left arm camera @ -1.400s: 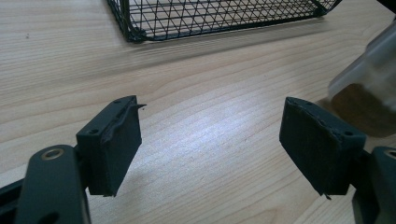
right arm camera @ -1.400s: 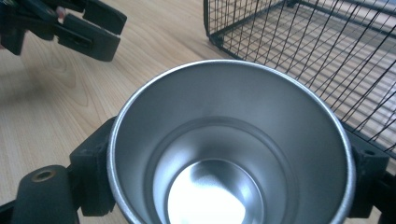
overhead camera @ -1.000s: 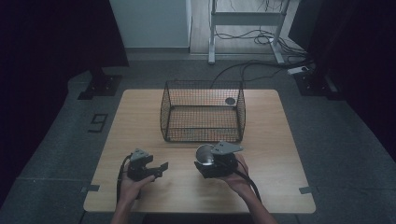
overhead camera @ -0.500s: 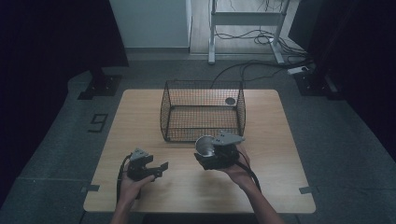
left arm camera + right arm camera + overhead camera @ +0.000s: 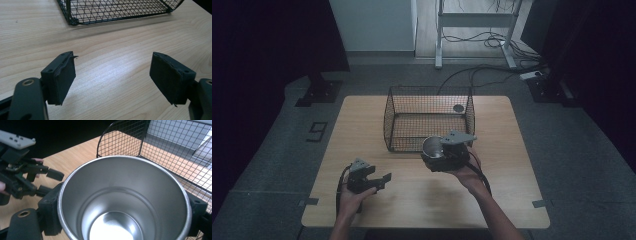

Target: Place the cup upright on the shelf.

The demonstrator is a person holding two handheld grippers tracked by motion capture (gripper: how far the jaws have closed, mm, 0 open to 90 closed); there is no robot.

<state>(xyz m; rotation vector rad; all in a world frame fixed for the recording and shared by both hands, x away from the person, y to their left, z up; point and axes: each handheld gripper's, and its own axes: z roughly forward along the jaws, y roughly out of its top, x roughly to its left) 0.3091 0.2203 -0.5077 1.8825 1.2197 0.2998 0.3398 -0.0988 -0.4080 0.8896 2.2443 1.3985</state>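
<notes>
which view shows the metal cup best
The right gripper view: the metal cup sits close up between that claw's jaws, with its rim and shiny, empty inside plain to see. The high view shows the cup small, held by the right claw beside the wire basket.

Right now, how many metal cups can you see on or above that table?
1. A shiny metal cup is clamped in the right tool, held just in front of the wire basket. A small dark round thing inside the basket is too unclear to name.
</notes>
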